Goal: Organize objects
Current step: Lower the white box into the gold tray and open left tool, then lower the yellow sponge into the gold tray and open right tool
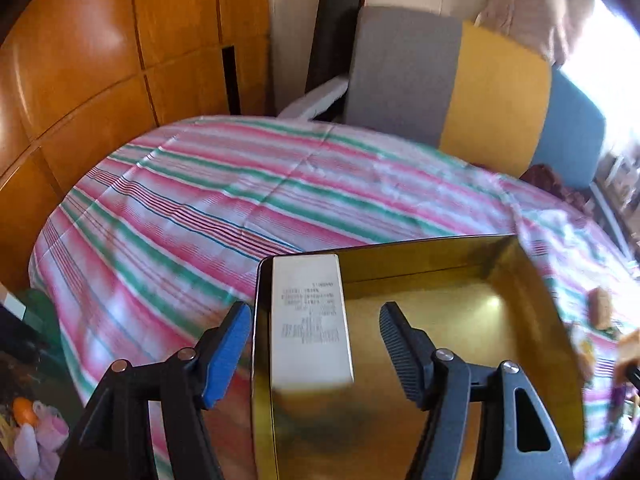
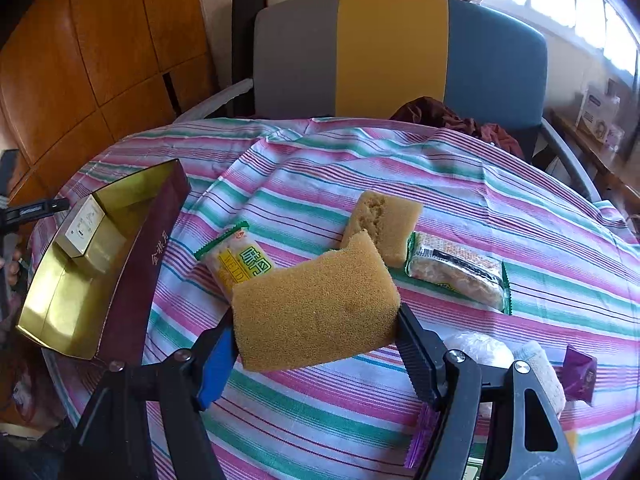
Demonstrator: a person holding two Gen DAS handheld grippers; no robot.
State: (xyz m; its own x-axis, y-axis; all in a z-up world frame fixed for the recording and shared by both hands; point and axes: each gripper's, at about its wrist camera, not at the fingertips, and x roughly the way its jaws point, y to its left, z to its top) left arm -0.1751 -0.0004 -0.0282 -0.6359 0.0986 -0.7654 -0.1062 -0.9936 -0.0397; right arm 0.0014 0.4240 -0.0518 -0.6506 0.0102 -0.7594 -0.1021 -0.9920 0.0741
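Striped cloth in pink, green and white covers the round surface; behind it stands a chair with a back in grey, yellow and blue panels, glossy orange-brown wooden panelling fills the wall to the left, and bright window light comes in at the right.

Near the surface's left edge sits a gold-lined box with maroon outer walls. A white carton with printed text lies inside it along its left wall. The left gripper hangs over that end of the box with its jaws released: the carton lies between them, but neither pad touches it. The blue pad is outside the box wall, the black ribbed pad above the gold floor.

The right gripper has its jaws clenched on a yellow-brown sponge block, one pad against each end, the block lifted clear of the cloth. Beyond it, toward the middle of the surface, lie a second sponge piece, a yellow-and-green snack packet and a clear-wrapped biscuit packet. A purple sachet lies near the right edge.
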